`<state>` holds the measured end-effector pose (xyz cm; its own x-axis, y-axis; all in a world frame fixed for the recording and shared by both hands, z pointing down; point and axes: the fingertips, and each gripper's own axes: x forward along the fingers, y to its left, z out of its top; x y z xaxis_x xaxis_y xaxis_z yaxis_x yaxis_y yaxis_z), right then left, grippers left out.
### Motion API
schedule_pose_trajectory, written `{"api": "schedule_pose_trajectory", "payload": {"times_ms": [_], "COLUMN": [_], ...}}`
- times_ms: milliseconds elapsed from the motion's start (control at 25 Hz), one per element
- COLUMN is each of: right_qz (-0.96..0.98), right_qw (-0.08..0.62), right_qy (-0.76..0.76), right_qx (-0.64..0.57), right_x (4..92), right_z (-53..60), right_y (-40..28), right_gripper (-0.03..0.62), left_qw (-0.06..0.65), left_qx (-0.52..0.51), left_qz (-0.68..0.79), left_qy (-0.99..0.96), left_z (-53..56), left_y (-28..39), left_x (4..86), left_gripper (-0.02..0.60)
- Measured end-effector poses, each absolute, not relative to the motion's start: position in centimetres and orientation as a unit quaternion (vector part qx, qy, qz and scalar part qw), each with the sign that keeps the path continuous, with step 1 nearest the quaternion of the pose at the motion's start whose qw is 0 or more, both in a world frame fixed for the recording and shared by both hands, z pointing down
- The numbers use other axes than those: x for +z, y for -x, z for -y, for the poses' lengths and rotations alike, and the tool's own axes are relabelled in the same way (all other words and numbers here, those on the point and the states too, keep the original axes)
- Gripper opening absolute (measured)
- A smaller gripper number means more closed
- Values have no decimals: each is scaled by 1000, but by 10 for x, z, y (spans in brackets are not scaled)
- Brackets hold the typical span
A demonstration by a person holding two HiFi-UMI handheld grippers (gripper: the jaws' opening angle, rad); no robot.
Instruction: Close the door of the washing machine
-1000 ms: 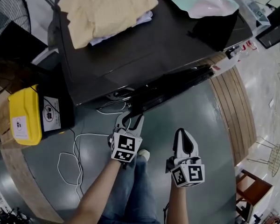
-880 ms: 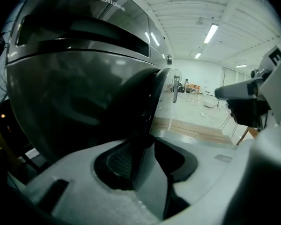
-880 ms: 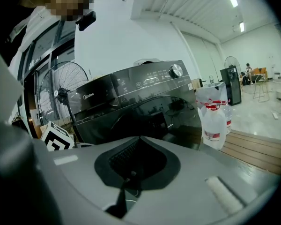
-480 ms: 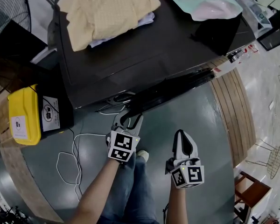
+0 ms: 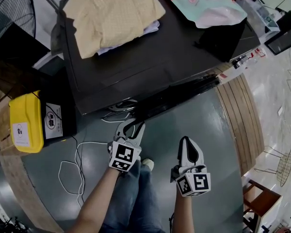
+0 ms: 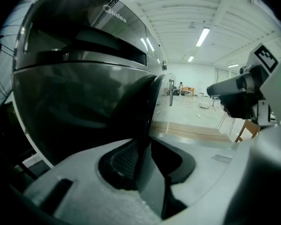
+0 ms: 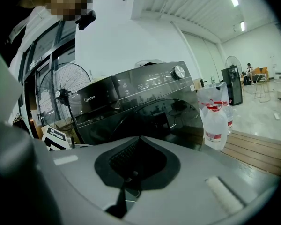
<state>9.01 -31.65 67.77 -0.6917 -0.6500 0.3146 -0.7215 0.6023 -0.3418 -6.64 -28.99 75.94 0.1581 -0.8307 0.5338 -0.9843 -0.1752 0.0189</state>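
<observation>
The dark washing machine (image 5: pixel 150 57) stands ahead, and its round glass door (image 5: pixel 179 93) hangs ajar in front of it. My left gripper (image 5: pixel 131 127) reaches the door's free edge. In the left gripper view that thin edge (image 6: pixel 147 125) runs between the jaws of the left gripper (image 6: pixel 147 165), which are closing. It lies against the ribbed left pad, with a dark gap on the other side. My right gripper (image 5: pixel 188 144) hangs lower right, shut on nothing and apart from the door. The right gripper view has the machine (image 7: pixel 131 97) and door (image 7: pixel 168 118) beyond the right gripper (image 7: pixel 131 182).
A yellow cloth (image 5: pixel 111 13) and a pink bag (image 5: pixel 203 1) lie on the machine's top. On the floor at left sit a yellow case (image 5: pixel 24 120) and a white cable (image 5: pixel 77 154). A fan (image 5: pixel 9 8) stands far left. Water bottles (image 7: pixel 215 123) and a wooden strip (image 5: pixel 240 115) are to the right.
</observation>
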Motion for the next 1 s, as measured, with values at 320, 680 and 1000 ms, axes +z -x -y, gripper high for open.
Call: {"api": "schedule_pose_trajectory", "payload": {"times_ms": [320,680,1000], "right_qz": [897,902,896], "right_qw": [58,14,-38], "right_qy": [-387,-402,-432], "right_qx": [207,158,93], "right_x": [626,518,410], "right_z": [323,347,375], "right_y": [-85,-90,-106], "right_gripper": [12,12,12], "left_qw": [156,90,10], "left_qx": [170,124,71], "left_qz": [626,651,648], "left_qy": [-745,-743,-759], "left_z": [279,291,329], "left_y": [65,73,89], "left_x": [685,549,424], "left_gripper": [46,8,8]}}
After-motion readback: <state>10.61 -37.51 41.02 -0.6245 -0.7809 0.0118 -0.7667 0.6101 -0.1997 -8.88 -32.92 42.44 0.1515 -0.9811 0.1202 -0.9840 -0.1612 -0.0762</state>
